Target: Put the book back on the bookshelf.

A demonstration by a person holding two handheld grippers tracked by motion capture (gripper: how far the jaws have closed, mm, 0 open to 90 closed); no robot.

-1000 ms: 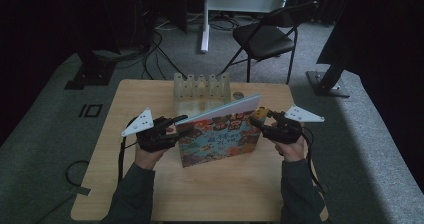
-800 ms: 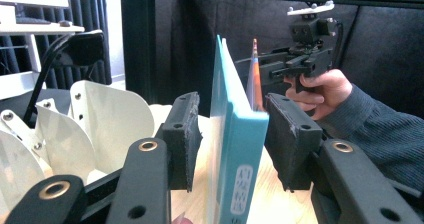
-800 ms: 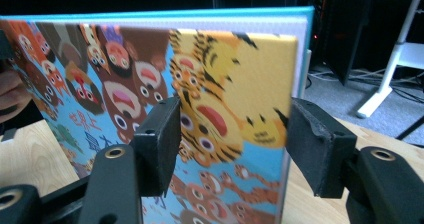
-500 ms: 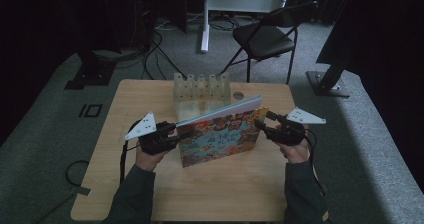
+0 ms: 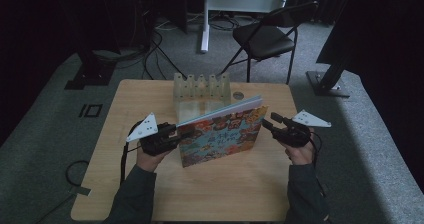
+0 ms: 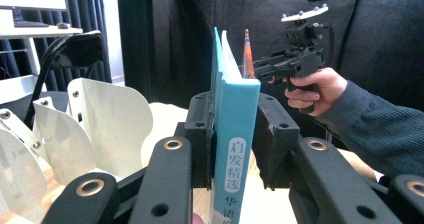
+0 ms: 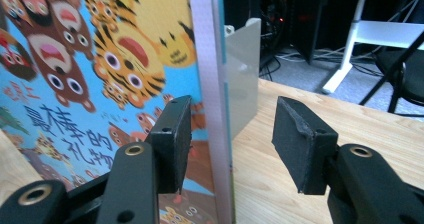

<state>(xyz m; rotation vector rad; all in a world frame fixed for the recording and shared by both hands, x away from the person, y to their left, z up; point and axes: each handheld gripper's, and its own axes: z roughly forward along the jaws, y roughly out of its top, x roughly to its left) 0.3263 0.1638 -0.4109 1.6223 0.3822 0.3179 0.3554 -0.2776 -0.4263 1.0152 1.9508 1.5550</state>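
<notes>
A picture book (image 5: 222, 136) with cartoon animals on its cover stands upright on its bottom edge on the wooden table (image 5: 150, 194). My left gripper (image 5: 181, 134) is shut on its teal spine (image 6: 235, 134), one jaw pressed on each side. My right gripper (image 5: 269, 125) is at the book's other end, and it is open. In the right gripper view the book's free edge (image 7: 212, 84) runs between the spread jaws, close to the left one. The cover (image 7: 75, 59) lies left of that edge. The left gripper view shows the right gripper (image 6: 270, 66) beyond the book.
A pale rack of upright dividers (image 5: 200, 86) stands just behind the book, also seen close up as rack dividers (image 6: 100, 119) and a rack panel (image 7: 242, 74). A small round object (image 5: 238, 95) lies beside it. A black folding chair (image 5: 265, 36) stands beyond the table.
The right gripper has shifted slightly lower and outward at the book's right edge. The left gripper and the book have hardly moved.
</notes>
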